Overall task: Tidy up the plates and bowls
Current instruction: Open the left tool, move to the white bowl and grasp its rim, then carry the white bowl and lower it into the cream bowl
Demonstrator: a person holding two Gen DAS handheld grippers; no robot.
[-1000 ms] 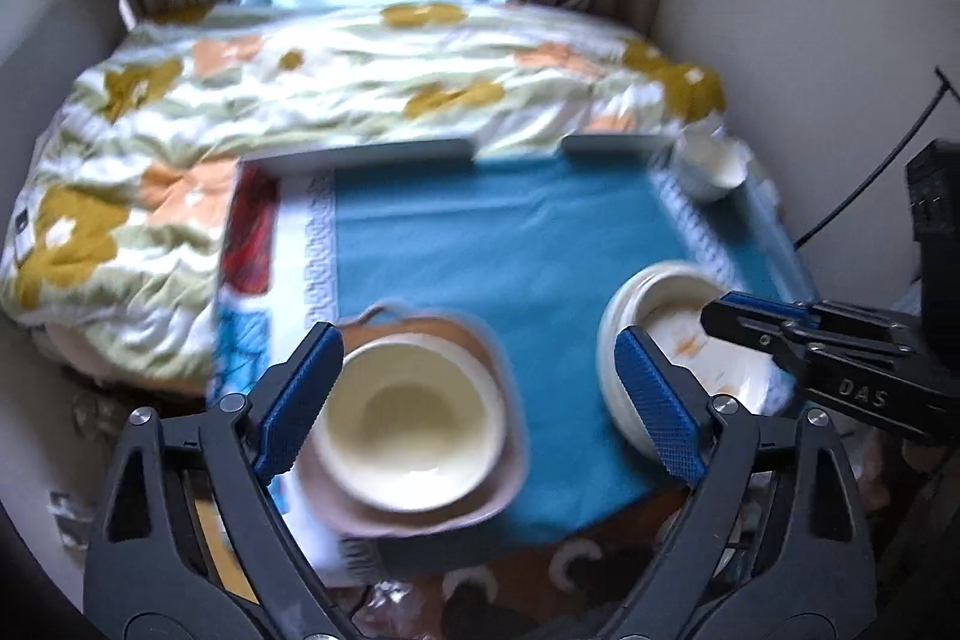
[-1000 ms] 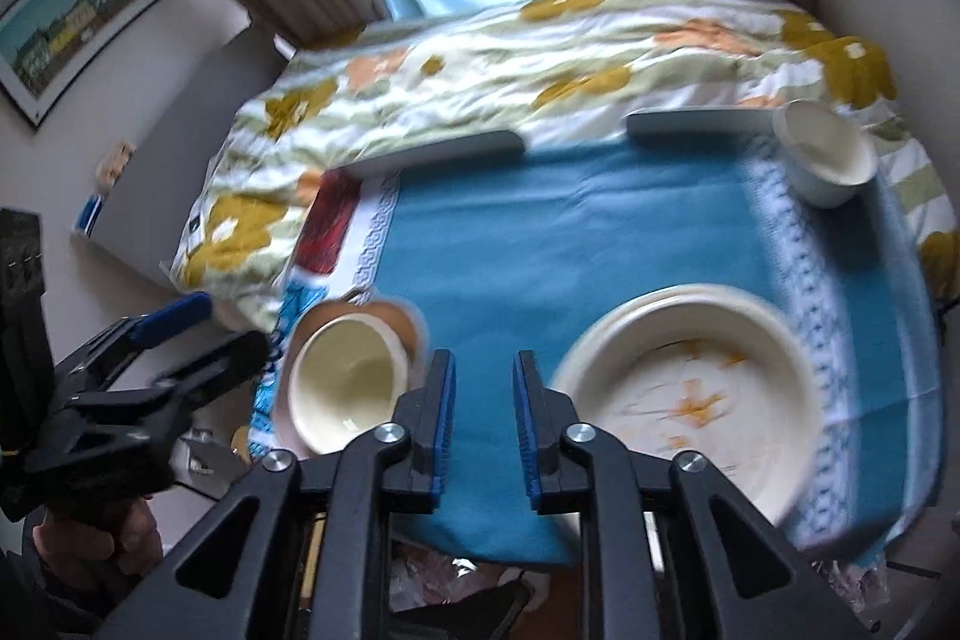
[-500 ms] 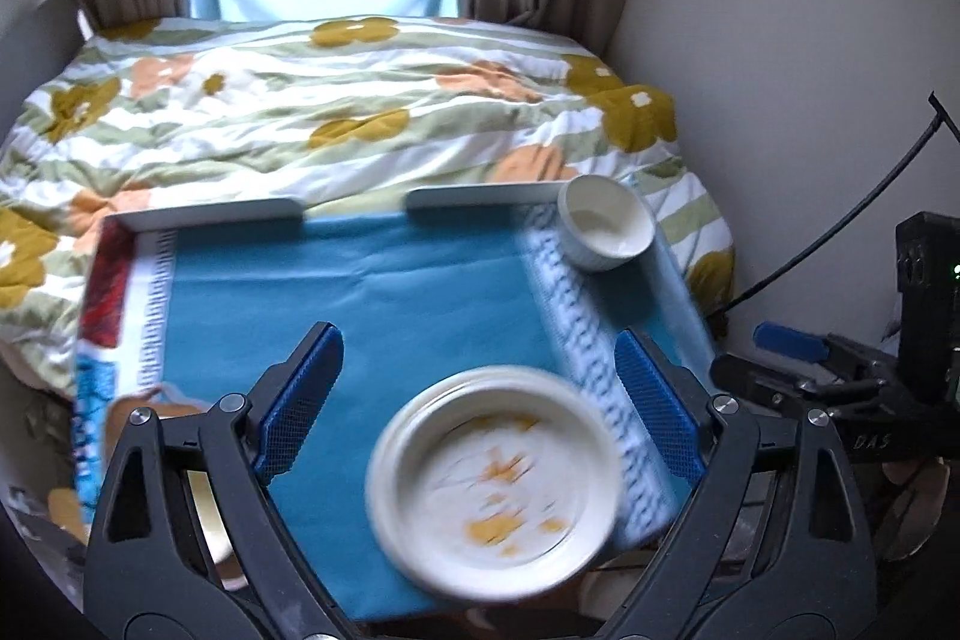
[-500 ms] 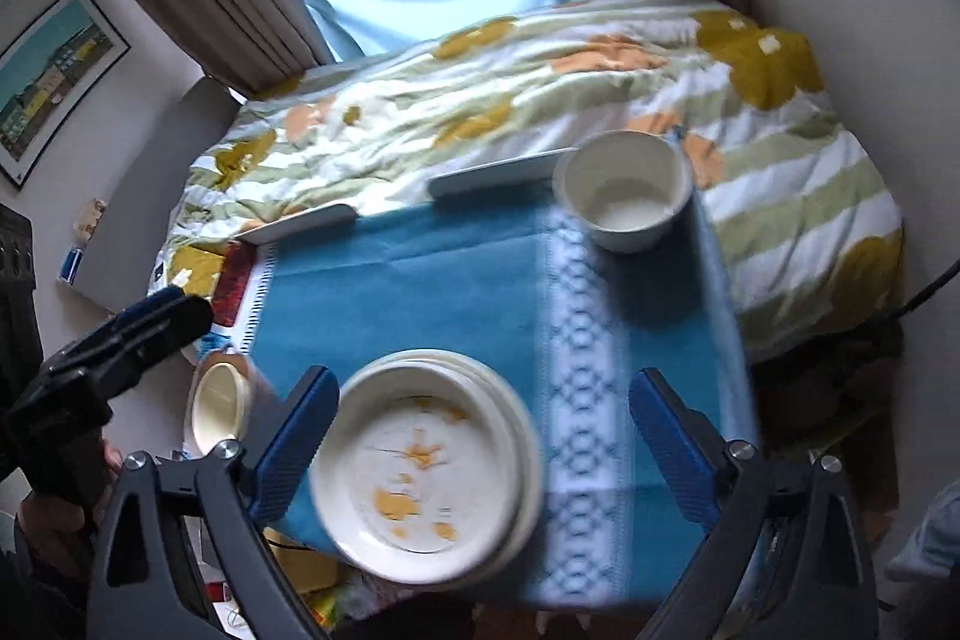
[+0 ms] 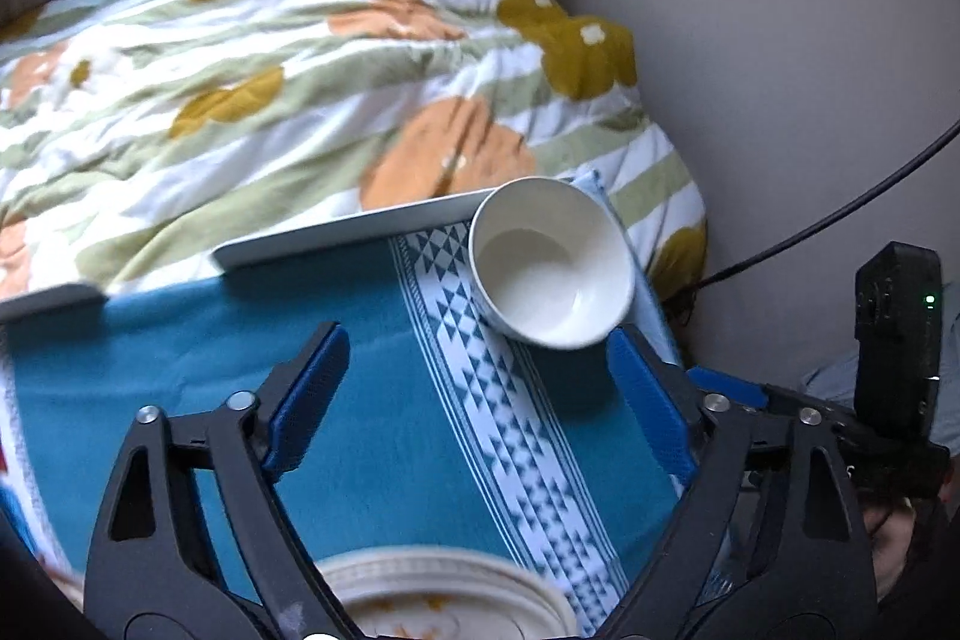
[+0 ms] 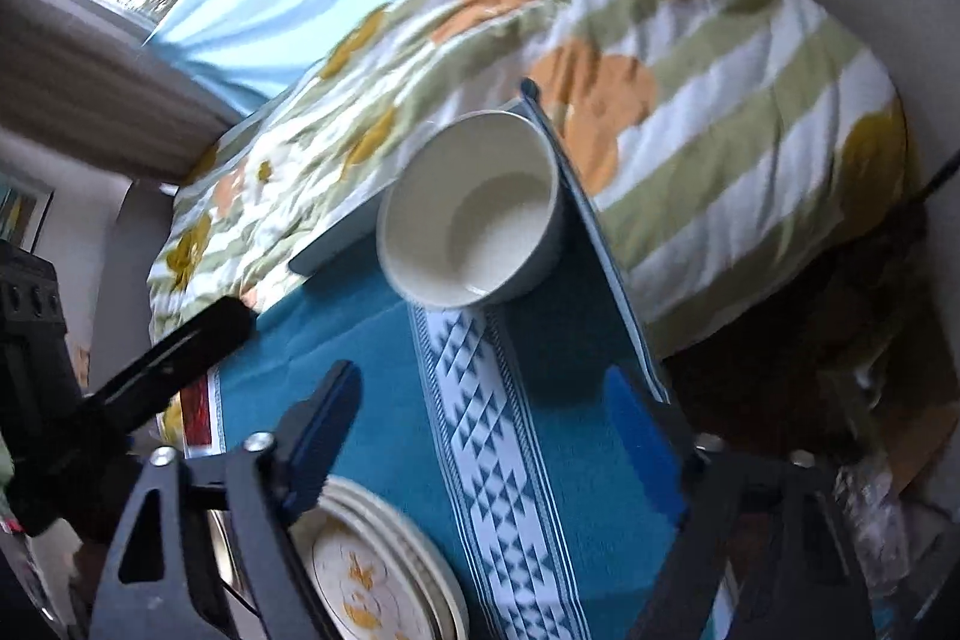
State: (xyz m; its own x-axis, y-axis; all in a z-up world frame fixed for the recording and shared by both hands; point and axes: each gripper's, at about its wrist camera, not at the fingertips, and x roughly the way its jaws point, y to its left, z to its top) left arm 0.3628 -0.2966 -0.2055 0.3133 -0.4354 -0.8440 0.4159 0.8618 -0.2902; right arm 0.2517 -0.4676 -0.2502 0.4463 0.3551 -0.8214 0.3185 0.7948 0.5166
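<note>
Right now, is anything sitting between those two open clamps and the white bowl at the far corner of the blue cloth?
Nothing visible does. Both the left hand-held gripper and the right hand-held gripper are open and face the white bowl across bare blue cloth. The flower-patterned plate lies nearer than the fingertips, outside that path.

White bowl (image 5: 552, 263) at centre right. Teal cloth (image 5: 384, 400) with a white band of blue triangles. Cream plate (image 6: 384, 580) with orange flecks, lower left. Quilt (image 5: 300, 88) striped white and green, mustard and orange flowers. Blue pads (image 5: 306, 400) on black grippers.
</note>
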